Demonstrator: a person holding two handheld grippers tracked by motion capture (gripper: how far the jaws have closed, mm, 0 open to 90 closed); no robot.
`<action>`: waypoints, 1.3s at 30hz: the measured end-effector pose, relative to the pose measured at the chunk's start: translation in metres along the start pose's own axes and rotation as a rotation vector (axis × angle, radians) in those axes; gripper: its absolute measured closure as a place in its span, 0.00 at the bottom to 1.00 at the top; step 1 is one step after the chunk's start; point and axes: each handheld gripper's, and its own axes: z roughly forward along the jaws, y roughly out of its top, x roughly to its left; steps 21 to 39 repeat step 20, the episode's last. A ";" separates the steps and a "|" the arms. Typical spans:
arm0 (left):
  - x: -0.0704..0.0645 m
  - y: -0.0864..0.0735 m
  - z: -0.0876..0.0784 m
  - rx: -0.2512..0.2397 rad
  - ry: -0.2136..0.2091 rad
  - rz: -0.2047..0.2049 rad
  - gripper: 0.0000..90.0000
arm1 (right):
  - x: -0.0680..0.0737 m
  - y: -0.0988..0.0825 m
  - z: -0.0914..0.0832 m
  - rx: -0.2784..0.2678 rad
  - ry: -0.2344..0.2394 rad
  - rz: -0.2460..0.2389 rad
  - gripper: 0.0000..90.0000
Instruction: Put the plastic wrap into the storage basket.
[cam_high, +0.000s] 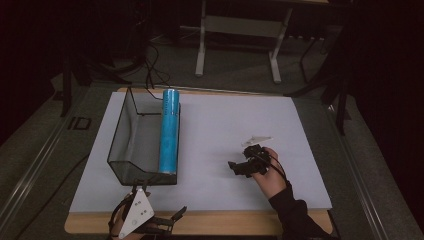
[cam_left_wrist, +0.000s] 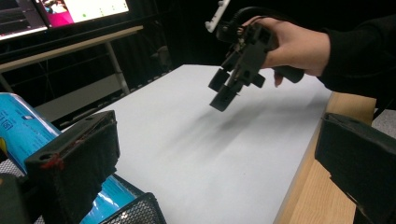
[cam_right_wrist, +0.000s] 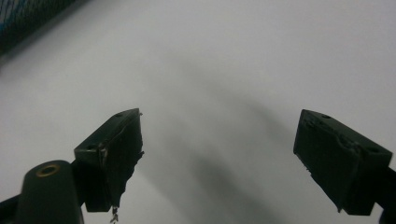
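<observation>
High view is showing the blue cylinder lying inside the mesh basket. Right gripper is hovering right of the basket, spread wide, empty. Left gripper is waiting near the basket's front, also wide; a careless approach could knock the basket.

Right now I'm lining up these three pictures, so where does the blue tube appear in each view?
High view: the blue tube lies along the right edge of the mesh basket, left of centre.
Left gripper view: the tube is at the lower left, behind the near jaw.
Right gripper view: a dark mesh with blue streaks fills the top left corner; the tube itself cannot be told there.
Shared landmark: the white sheet.
</observation>
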 end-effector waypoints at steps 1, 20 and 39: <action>0.000 0.000 0.000 0.001 -0.001 -0.002 0.01 | 0.000 -0.003 -0.001 0.000 0.001 -0.003 0.17; 0.001 0.000 -0.001 0.002 -0.010 0.005 0.01 | -0.007 -0.017 0.001 -0.048 -0.039 -0.030 0.16; 0.001 0.000 -0.001 0.002 -0.010 0.005 0.01 | -0.007 -0.017 0.001 -0.048 -0.039 -0.030 0.16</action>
